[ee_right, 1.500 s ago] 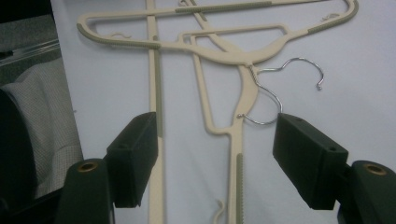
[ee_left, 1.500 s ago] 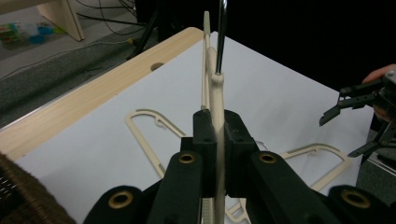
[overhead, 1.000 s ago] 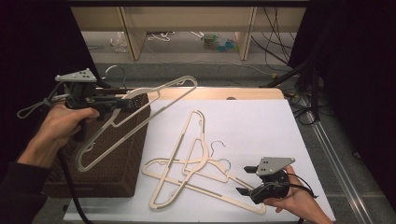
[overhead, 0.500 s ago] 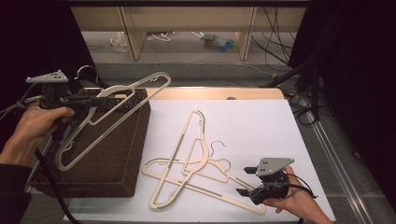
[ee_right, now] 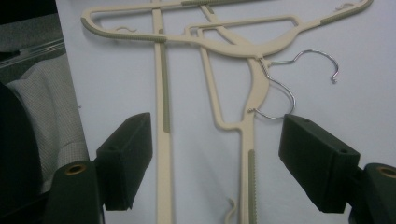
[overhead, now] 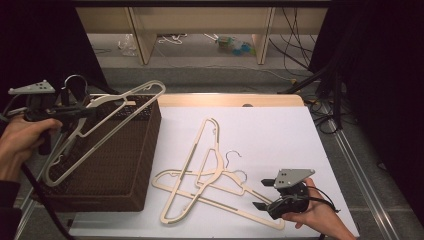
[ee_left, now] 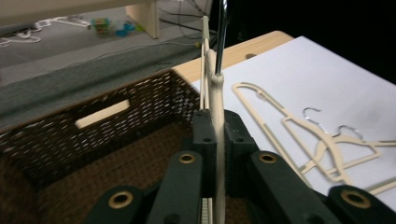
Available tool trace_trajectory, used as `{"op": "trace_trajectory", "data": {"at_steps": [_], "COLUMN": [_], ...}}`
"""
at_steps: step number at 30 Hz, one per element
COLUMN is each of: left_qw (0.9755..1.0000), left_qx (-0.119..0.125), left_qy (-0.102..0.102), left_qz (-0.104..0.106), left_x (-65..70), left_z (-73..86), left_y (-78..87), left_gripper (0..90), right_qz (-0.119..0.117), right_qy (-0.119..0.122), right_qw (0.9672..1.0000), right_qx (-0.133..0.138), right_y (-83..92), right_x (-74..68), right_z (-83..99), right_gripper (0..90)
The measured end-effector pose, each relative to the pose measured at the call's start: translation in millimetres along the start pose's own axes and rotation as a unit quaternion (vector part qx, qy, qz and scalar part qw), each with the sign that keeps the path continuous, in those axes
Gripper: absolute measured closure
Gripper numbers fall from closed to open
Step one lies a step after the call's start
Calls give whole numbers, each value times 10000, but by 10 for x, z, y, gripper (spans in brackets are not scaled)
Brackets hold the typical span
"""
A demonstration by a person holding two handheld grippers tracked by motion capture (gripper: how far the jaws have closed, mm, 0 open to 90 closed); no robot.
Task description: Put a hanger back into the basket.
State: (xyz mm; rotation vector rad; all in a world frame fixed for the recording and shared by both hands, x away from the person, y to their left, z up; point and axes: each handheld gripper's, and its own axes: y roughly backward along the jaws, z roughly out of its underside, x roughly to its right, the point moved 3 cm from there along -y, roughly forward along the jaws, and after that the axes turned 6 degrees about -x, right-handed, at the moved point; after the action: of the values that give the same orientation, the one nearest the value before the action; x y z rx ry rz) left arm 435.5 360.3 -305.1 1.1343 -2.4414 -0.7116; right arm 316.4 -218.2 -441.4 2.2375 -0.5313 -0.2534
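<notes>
Over the wicker basket (overhead: 125, 165), a light, stiff hanger (overhead: 100, 125) is clamped near its neck by the left claw (overhead: 82, 112); the right claw (overhead: 262, 192) is held apart.

Each gripper (overhead: 262, 194) has two black block jaws, brass-ringed pivot screws, a grey three-cornered plate with holes and a black trailing cable.

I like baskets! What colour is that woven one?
Dark brown wicker basket, clearest in the high view.
</notes>
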Motion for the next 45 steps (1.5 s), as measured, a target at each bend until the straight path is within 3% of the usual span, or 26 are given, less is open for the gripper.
{"op": "trace_trajectory", "data": {"at_steps": [10,19,22,24,27,30,36,39,40,41,42,43,45], "left_qw": [9997,9993,9994,9990,9990,9969,9951,9934,9931,9925,9916,9906,9895], "left_qx": [-149,-102,-217,-222,-217,-519,-805,-840,-937,-901,-1031,-1049,-1212], "left_qy": [185,349,241,379,372,584,549,767,693,822,772,864,759], "left_qz": [-86,-20,-103,-15,-81,-128,-152,-127,-128,-122,-127,-127,-225], "left_x": [-205,-259,-243,-220,-252,-280,-288,-275,-293,-285,-301,-298,-322], "left_z": [218,314,336,366,398,488,586,637,655,668,688,709,753], "left_y": [-59,-28,-9,-18,-84,-212,-366,-451,-462,-497,-507,-534,-559], "left_gripper": [856,856,856,856,855,855,853,847,845,843,841,840,838], "right_qz": [-11,1,-8,-3,0,-8,15,11,13,2,6,3,2], "right_qy": [0,-20,-34,-11,-22,-29,-45,-43,-39,-34,-47,-52,-51], "right_qw": [10000,10000,10000,10000,10000,10000,10000,10000,10000,10000,10000,10000,10000], "right_qx": [-4,5,-5,-10,-16,-29,-31,-29,-25,-43,-49,-51,-49], "right_y": [-6,-4,1,-7,-12,-4,-13,-14,-16,-15,-16,-15,-15], "right_x": [1,11,11,17,10,5,17,15,12,10,5,2,3], "right_z": [-2,6,7,9,8,5,13,11,11,10,11,11,10], "right_gripper": [270,270,270,270,270,270,270,270,270,270,270,270,270]}}
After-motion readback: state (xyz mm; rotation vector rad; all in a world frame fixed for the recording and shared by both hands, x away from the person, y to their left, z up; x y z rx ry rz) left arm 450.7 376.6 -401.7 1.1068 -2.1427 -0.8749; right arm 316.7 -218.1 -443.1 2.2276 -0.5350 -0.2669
